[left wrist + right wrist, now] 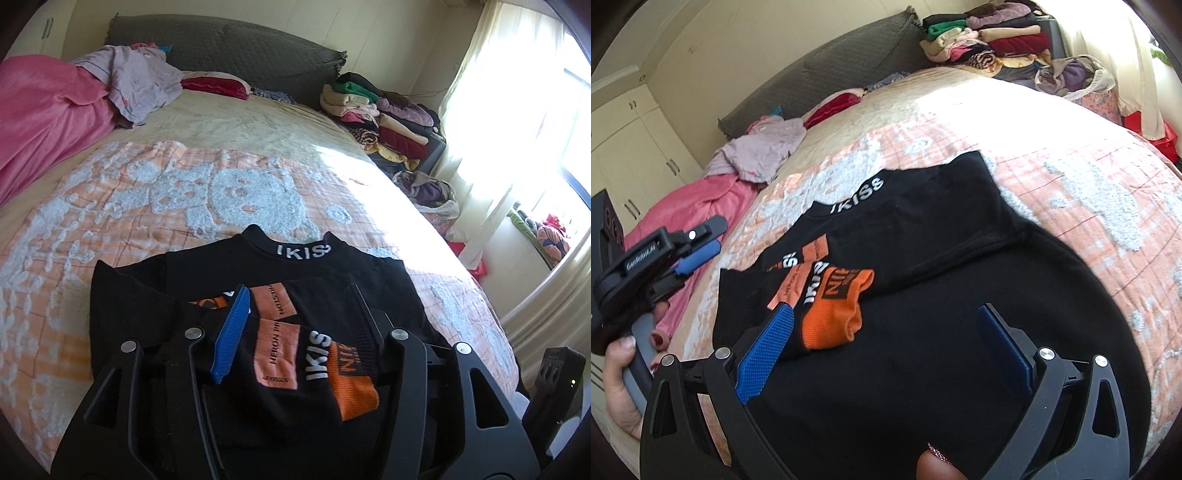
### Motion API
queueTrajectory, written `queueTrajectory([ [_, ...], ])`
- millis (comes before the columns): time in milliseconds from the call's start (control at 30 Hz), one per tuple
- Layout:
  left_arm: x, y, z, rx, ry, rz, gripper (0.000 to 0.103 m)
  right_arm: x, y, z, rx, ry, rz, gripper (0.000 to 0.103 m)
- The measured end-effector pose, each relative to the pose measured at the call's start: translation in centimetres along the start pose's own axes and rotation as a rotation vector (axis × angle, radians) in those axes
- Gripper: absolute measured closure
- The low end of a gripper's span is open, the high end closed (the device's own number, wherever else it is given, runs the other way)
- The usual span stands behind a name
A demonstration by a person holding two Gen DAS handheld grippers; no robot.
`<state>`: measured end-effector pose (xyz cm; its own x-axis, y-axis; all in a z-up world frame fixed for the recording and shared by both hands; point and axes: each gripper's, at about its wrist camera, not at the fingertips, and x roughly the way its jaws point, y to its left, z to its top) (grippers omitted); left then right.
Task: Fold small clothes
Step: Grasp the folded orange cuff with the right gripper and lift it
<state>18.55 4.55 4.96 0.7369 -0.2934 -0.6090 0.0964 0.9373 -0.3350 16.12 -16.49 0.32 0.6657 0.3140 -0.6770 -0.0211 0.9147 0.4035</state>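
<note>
Hand [624, 373] gripping left tool [701, 245], right view only

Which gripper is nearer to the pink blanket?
Left. The left gripper hovers at the shirt's edge beside the pink blanket; the right gripper is farther, over the shirt's middle.

Black matt knit-cloth shirt [192, 291], ribbed orange cuff [831, 317]; tufted peach cloth bedspread [110, 206]; blue ridged claw pads [764, 354].

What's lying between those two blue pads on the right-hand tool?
In the right wrist view, only the black shirt lies under the open right gripper; the pads aren't pinching it.
</note>
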Motion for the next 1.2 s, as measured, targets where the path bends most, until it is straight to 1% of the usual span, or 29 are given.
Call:
queueTrajectory([
  [67,0.3,0.9,-0.3,-0.01,0.0,0.021,0.05,1.3,0.8,-0.2,-0.018,0.032,0.007,0.005],
  [100,0.5,1.4,-0.5,-0.015,-0.001,0.036,0.047,2.0,1.2,-0.3,-0.024,0.048,0.013,0.005],
  [167,0.8,2.2,-0.7,-0.014,0.006,0.059,0.044,3.2,1.9,-0.4,-0.031,0.068,0.025,0.005],
  [200,1.0,2.7,-0.8,-0.017,0.008,0.074,0.039,3.8,2.2,-0.4,-0.033,0.076,0.024,0.005],
  [233,1.1,3.0,-0.8,-0.019,0.01,0.082,0.035,4.6,2.4,-0.4,-0.033,0.084,0.023,0.005],
  [333,1.0,4.5,-0.8,-0.039,0.012,0.106,0.03,6.4,2.6,-0.1,-0.009,0.108,0.032,0.005],
  [400,0.8,5.5,-0.7,-0.063,0.003,0.11,0.027,7.1,2.8,0.1,-0.007,0.107,0.031,0.02],
  [433,0.8,6.0,-0.7,-0.079,0.004,0.11,0.027,7.5,3.0,0.1,-0.01,0.114,0.026,0.032],
  [500,0.6,7.1,-0.9,-0.108,0.002,0.118,0.027,8.1,3.2,0.2,-0.007,0.121,0.045,0.044],
  [533,0.6,7.5,-0.9,-0.121,0.004,0.119,0.027,8.3,3.3,0.2,-0.008,0.124,0.057,0.059],
  [600,0.2,8.0,-0.8,-0.138,-0.006,0.114,0.026,8.4,3.8,0.2,-0.027,0.115,0.059,0.069],
  [633,0.0,8.2,-0.7,-0.146,-0.014,0.117,0.025,8.3,4.2,0.3,-0.048,0.105,0.055,0.081],
  [667,-0.2,8.3,-0.6,-0.151,-0.019,0.12,0.024,8.1,4.6,0.3,-0.07,0.096,0.055,0.089],
  [700,-0.3,8.5,-0.5,-0.16,-0.023,0.125,0.024,7.9,4.9,0.5,-0.088,0.084,0.051,0.093],
  [833,-0.8,9.6,-0.4,-0.203,-0.034,0.123,0.024,7.2,5.8,1.5,-0.148,0.054,0.078,0.095],
  [900,-1.0,10.3,-0.4,-0.226,-0.041,0.125,0.024,6.7,6.5,2.3,-0.191,0.031,0.075,0.095],
  [1067,-1.7,12.0,-0.4,-0.28,-0.054,0.129,0.024,5.0,7.6,5.3,-0.268,-0.034,0.09,0.095],
  [1200,-2.6,13.8,-0.1,-0.326,-0.078,0.144,0.024,3.2,7.3,7.7,-0.33,-0.124,0.05,0.095],
])
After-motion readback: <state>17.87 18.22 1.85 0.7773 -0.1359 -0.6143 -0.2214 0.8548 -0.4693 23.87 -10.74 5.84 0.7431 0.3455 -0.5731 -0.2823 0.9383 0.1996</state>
